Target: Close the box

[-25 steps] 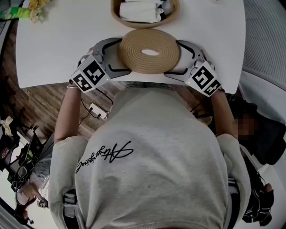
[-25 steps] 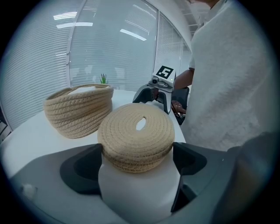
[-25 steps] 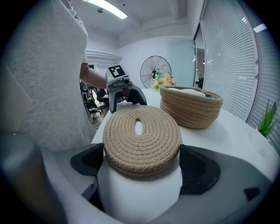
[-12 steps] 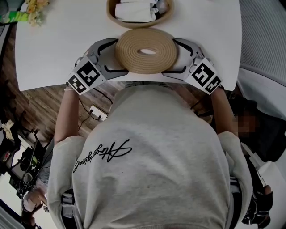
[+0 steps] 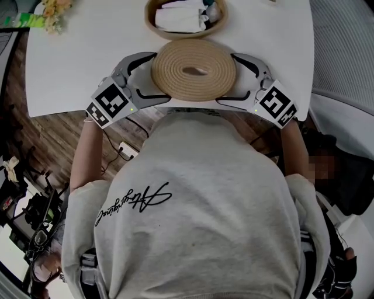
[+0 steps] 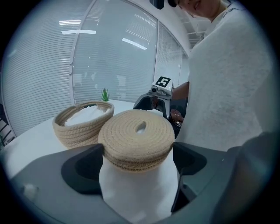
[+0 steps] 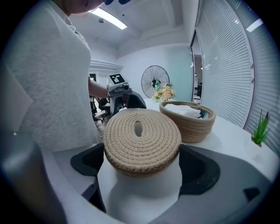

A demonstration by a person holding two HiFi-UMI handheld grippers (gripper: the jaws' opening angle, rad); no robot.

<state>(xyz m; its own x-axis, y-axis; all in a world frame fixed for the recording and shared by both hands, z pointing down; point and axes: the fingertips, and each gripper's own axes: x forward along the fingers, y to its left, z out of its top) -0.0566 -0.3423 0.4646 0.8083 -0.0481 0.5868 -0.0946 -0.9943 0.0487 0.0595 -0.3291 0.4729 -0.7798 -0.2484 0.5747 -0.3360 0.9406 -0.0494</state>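
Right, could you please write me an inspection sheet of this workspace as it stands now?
Surface: white table, its near edge against the person.
Job's things: round woven rope lid with a slot, on the near side of the open woven rope basket, not yet on it; white folded material lies in the basket.
Clutter: bunch of flowers at the table's far left corner.
Grippers: left tongs shut on the lid's left edge; right tongs shut on its right edge.
Cables: white power strip with a cable on the wooden floor under the table.
Surroundings: standing fan, window blinds, small green plant.
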